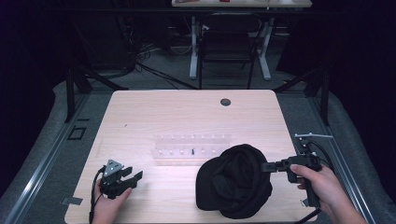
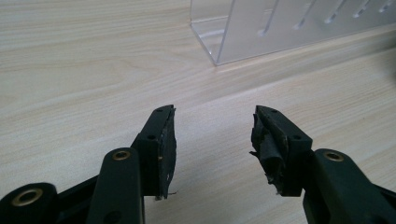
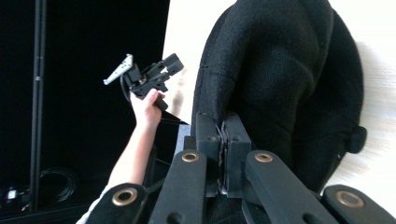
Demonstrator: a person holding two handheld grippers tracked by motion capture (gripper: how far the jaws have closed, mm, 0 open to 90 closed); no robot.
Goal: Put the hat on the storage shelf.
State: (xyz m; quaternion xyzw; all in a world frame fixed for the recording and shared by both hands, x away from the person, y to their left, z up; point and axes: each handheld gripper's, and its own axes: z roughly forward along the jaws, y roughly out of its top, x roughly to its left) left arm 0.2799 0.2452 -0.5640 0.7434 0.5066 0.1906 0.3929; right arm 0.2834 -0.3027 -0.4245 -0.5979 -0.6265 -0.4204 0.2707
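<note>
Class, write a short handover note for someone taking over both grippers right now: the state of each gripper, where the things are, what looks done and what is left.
Right gripper: jaws shut on the edge of the black fabric cap, which lies near the front right of the light wooden table.
Left gripper: open, holding nothing, low over the table's front left.
Clear acrylic rack: at mid-table, just behind the cap, untouched.
Done: the cap's rim is gripped.
Left: probably moving or reshaping the cap; the free left gripper could take the opposite edge. The end goal cannot be told from here.
</note>
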